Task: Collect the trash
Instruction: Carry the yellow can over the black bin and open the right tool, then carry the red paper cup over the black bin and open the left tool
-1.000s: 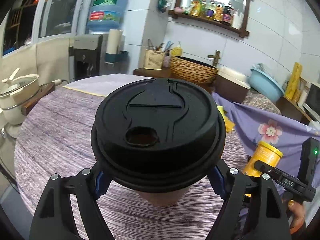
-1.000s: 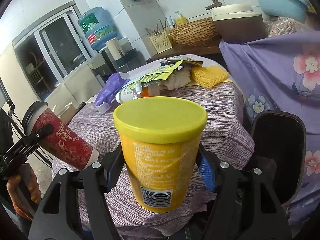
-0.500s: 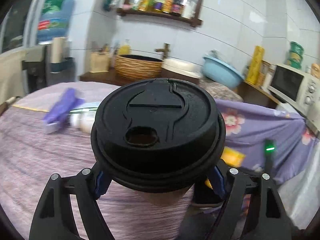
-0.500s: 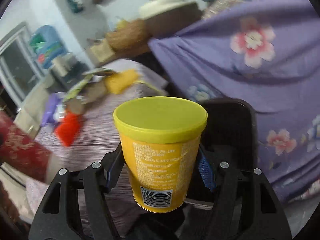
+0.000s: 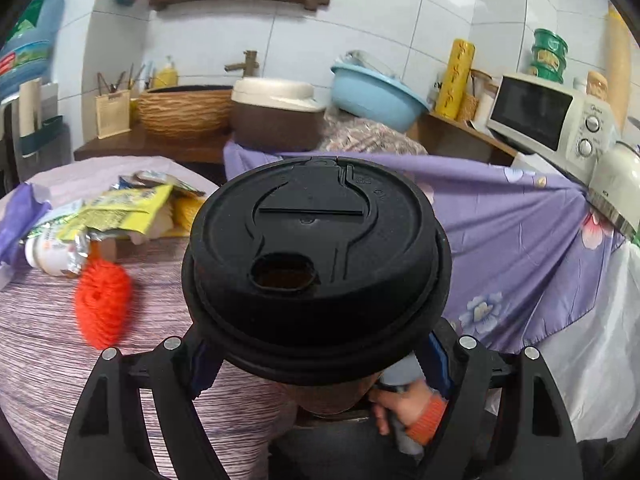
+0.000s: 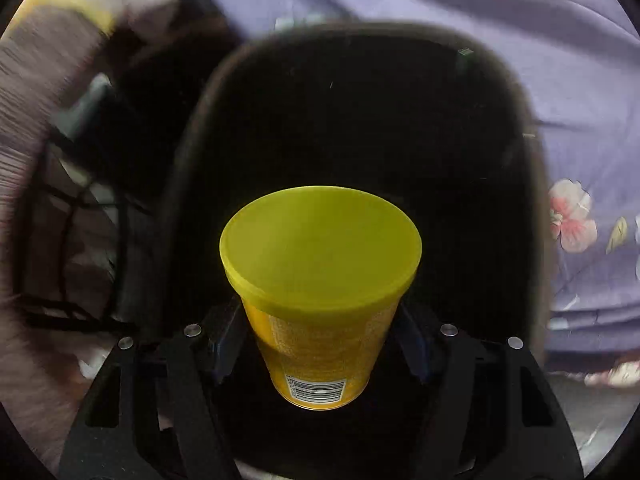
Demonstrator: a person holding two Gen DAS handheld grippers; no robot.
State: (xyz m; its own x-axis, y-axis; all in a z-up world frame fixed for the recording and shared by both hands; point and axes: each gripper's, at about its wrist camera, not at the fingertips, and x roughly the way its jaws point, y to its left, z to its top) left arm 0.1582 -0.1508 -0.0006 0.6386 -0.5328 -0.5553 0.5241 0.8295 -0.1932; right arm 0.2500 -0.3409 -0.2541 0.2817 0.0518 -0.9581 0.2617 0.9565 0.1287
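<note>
Clamped on both sides, the coffee cup [image 5: 316, 268] sits in my left gripper [image 5: 316, 364], whose jaws stand wide with the blue pads pressed under its black lid; that cup hangs over the near edge of the bench [image 5: 44, 360]. Beyond it on the striped cloth lie a red knitted scrubber [image 5: 105, 302], a small white bottle [image 5: 48, 249] and torn yellow wrappers [image 5: 120, 210]. Below the cup a hand [image 5: 404, 404] in an orange cuff shows. Over on my other side, the right gripper [image 6: 316, 350] has its jaws closed on the yellow tub [image 6: 320, 280], lid forward, right above the dark mouth of the black bin [image 6: 352, 120]. Purple flowered cloth [image 6: 580, 80] lies past the bin.
</note>
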